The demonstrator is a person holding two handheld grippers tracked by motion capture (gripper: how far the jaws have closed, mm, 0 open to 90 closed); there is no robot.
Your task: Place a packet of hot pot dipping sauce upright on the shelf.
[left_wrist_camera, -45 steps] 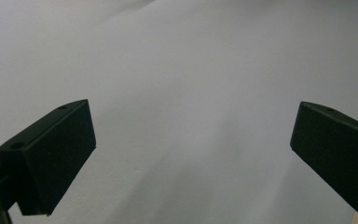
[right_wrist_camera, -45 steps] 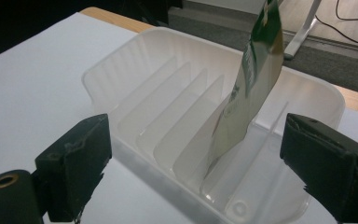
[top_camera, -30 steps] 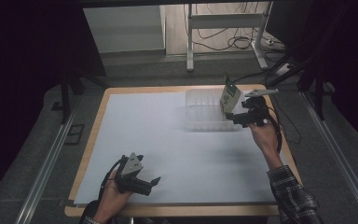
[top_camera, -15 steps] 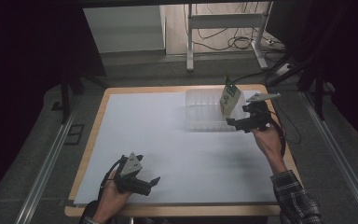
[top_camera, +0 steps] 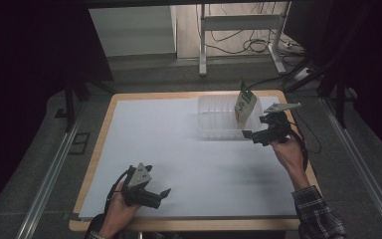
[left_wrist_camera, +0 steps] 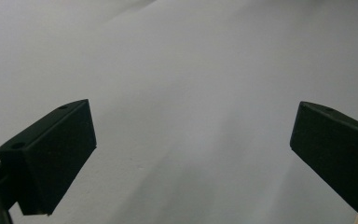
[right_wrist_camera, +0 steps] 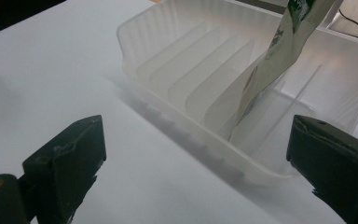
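Both grippers gape, holding nothing: right gripper (top_camera: pixel 252 133) beside the tray (right_wrist_camera: pixel 177 60) (packet (right_wrist_camera: pixel 279 51) leaning inside), left gripper (top_camera: pixel 161 194) over white table (top_camera: pixel 179 149)

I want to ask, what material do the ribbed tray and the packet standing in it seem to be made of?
Tray: probably thin moulded plastic, milky and translucent with a soft sheen; the table shows faintly through its walls and ribs.
Packet: looks like printed paper or laminated film, cream with green print, matte and creased; which of the two cannot be told.

dim room | bright table (top_camera: pixel 179 149) | soft shadows | close-ups blurred
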